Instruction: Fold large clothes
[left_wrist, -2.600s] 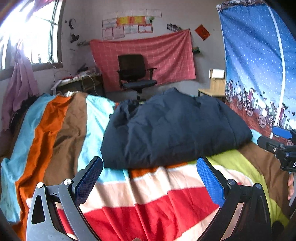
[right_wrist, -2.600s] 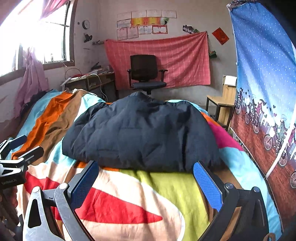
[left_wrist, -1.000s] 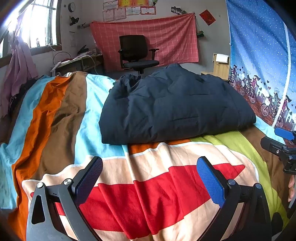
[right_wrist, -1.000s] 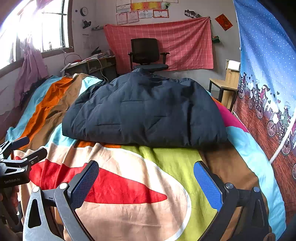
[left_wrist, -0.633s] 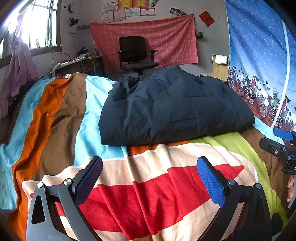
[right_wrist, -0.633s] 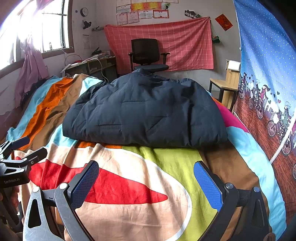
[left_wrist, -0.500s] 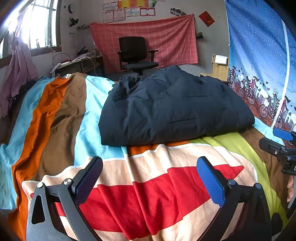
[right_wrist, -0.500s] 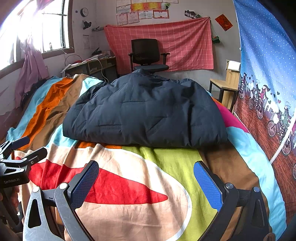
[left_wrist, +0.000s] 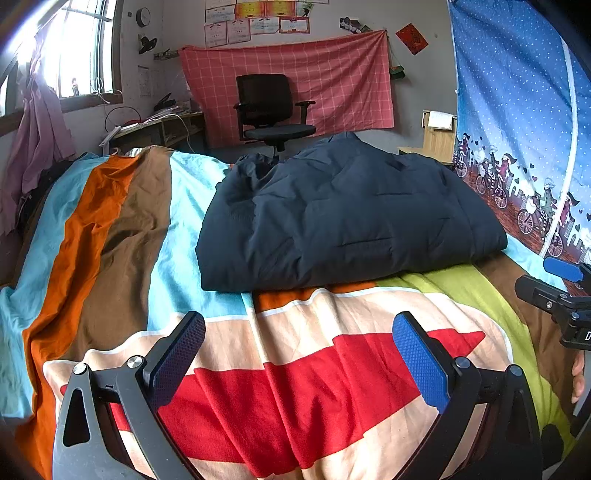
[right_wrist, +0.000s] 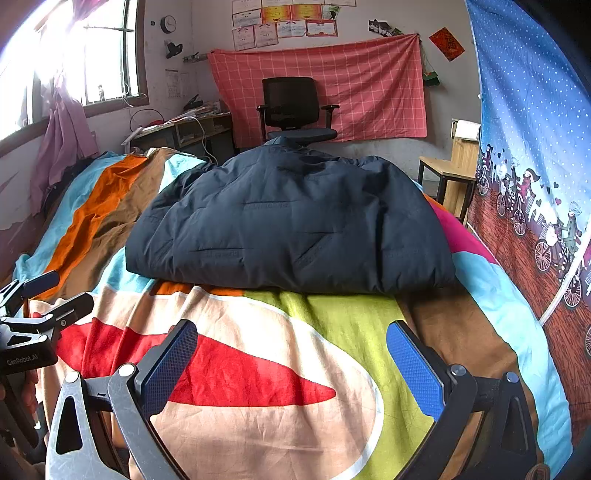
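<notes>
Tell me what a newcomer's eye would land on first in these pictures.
First the dark navy puffy jacket, lying in a bundle mid-bed on the boldly coloured bedspread. Then the left gripper and right gripper, both open and empty, short of it. Behind stands a black office chair.

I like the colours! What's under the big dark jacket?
The dark jacket lies on a bed cover with bright stripes: blue, orange, brown, green, red. What colours run beneath the jacket itself is covered.
</notes>
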